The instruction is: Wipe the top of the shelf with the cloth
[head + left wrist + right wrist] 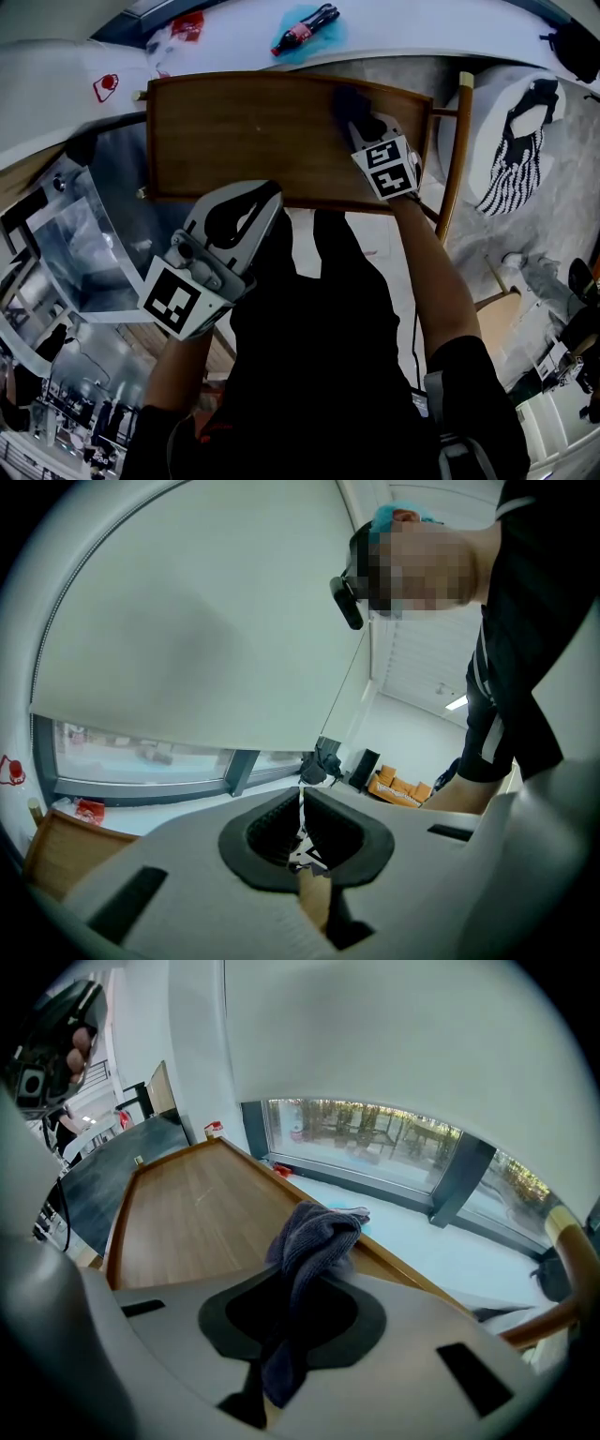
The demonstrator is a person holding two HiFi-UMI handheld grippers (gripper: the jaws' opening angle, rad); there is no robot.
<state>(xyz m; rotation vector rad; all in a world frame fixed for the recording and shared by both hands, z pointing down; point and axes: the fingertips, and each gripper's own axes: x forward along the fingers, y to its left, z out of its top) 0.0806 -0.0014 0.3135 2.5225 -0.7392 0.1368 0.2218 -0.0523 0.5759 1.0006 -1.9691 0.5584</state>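
On the shelf (pixel 244 131), toward its right end, the right gripper (pixel 373 127) is held low over the wooden top. A dark grey-blue cloth (pixel 314 1237) is clamped between its jaws, which are closed tight on it. In the right gripper view the cloth is seen bunched, rising out of the jaws and folding forward over the wood; whether it is pressed onto the surface cannot be told. In the head view it shows only as a dark blur just ahead of that gripper. The left gripper (pixel 239 217) is held off the shelf, just before its near edge. Its jaws are brought together with nothing between them, only a thin slit being left. A bottle (pixel 305 28) is seen lying on the white sill (pixel 422 37) beyond the shelf.
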